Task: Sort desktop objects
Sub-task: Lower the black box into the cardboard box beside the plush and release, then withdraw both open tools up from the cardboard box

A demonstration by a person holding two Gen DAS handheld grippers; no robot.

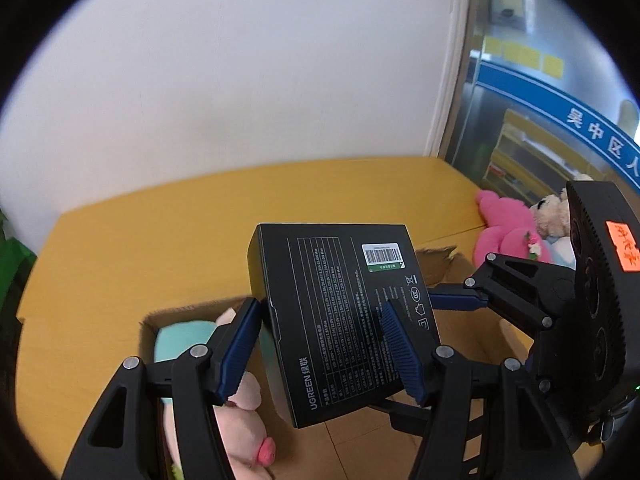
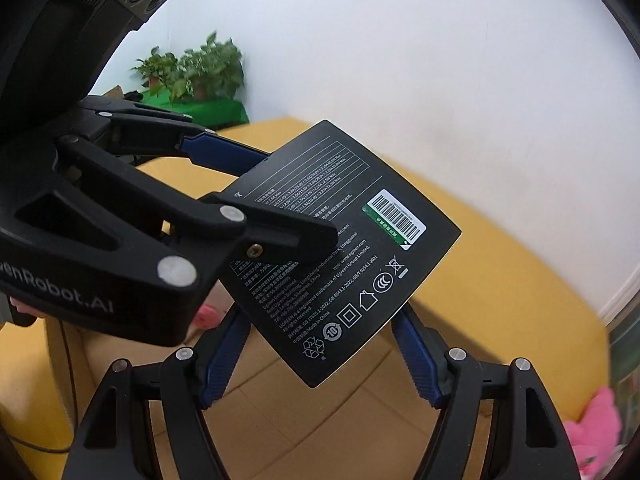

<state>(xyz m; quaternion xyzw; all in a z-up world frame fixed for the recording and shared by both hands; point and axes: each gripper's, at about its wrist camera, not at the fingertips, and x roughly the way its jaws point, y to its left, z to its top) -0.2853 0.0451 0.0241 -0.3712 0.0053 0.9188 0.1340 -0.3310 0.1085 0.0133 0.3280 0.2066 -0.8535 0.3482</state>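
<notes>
A black UGREEN box [image 1: 340,316] with white print and a barcode label is held in the air over an open cardboard box [image 1: 460,320]. My left gripper [image 1: 320,356] is shut on the black box, one blue pad on each side. In the right wrist view the black box [image 2: 344,248] hangs tilted, with the left gripper [image 2: 260,200] clamped on it from the left. My right gripper [image 2: 320,360] is open; its blue fingers [image 2: 224,360] flank the box's lower corner without clearly touching it.
A second cardboard box [image 1: 160,320] at the left holds a pink plush [image 1: 240,420] and a mint item [image 1: 180,340]. A pink plush toy [image 1: 504,228] and a cream bear [image 1: 554,212] lie on the yellow table [image 1: 140,248]. Potted plants [image 2: 192,72] stand by the white wall.
</notes>
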